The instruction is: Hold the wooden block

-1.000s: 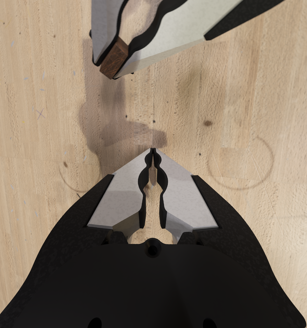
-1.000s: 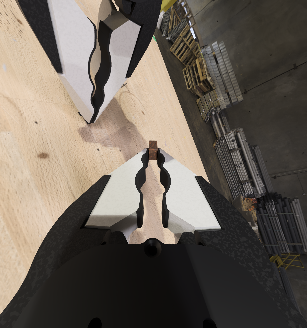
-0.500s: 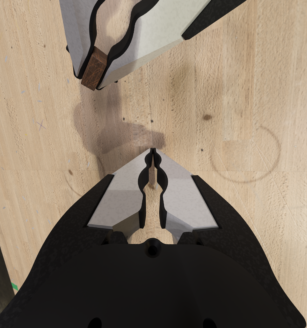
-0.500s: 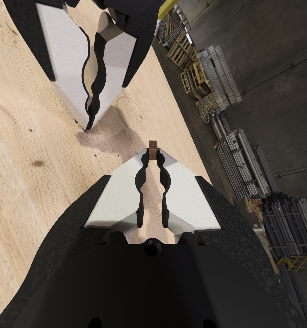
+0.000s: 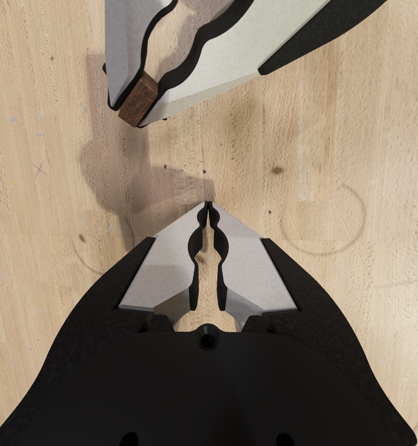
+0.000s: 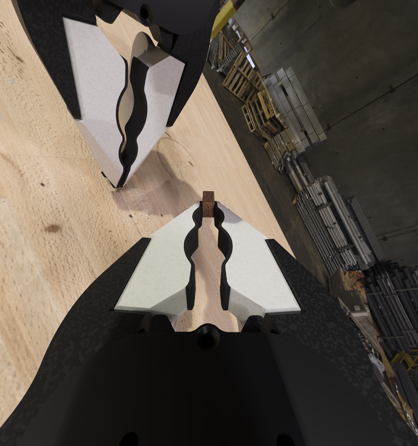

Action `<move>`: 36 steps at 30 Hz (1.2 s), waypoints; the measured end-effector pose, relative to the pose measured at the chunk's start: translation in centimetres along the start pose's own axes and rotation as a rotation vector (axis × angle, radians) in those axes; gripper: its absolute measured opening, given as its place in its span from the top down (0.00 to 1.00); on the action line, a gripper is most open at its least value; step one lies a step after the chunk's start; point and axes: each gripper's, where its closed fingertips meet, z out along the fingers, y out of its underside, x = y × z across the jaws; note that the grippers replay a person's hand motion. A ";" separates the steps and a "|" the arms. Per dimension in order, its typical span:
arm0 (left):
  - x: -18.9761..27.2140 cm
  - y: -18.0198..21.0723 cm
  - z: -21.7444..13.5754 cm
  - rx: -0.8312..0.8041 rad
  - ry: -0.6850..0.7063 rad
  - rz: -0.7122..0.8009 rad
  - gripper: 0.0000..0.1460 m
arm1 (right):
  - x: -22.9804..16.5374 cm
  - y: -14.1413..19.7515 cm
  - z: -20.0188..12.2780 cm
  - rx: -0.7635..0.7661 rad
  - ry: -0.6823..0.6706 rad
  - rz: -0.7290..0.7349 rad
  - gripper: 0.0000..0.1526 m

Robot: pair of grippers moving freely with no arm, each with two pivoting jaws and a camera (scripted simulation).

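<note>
While both grippers are seen above the wooden table [image 5: 348, 120]:
Right gripper [image 6: 208, 205]: clamped on the wooden block [image 6: 208, 204] at its fingertips.
Left gripper [image 5: 207, 204]: pressed together, empty, near the block.

Wooden block [image 6: 208, 204] sides behind finger pads (right gripper [image 5: 138, 113] body cropped)

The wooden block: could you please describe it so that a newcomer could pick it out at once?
Start from the pale wooden tabletop and find the right gripper above it. Pinched at its fingertips is the wooden block, small, dark reddish-brown and far darker than the table; the left gripper is shut on nothing.
</note>
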 end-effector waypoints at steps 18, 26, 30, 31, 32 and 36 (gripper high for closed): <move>-0.3 -0.5 -1.1 0.021 -0.023 0.013 1.00 | -0.1 0.1 0.0 0.002 0.000 0.006 0.95; -1.2 0.8 -3.3 0.005 -0.042 -0.046 1.00 | -0.1 0.1 -0.1 0.003 0.001 -0.006 0.95; -0.1 -1.1 -1.9 0.080 -0.027 0.007 1.00 | -0.2 0.0 0.0 0.006 0.004 -0.008 0.95; 0.1 -1.3 -1.5 0.078 -0.019 0.020 1.00 | -0.2 0.0 0.0 0.004 0.004 -0.008 0.95; 0.3 -1.4 -1.1 0.067 -0.014 0.032 1.00 | -0.2 0.1 -0.1 0.002 0.003 -0.008 0.95; 0.7 -1.2 0.0 0.051 0.002 0.049 1.00 | -0.2 0.3 -0.2 0.000 0.000 0.000 0.95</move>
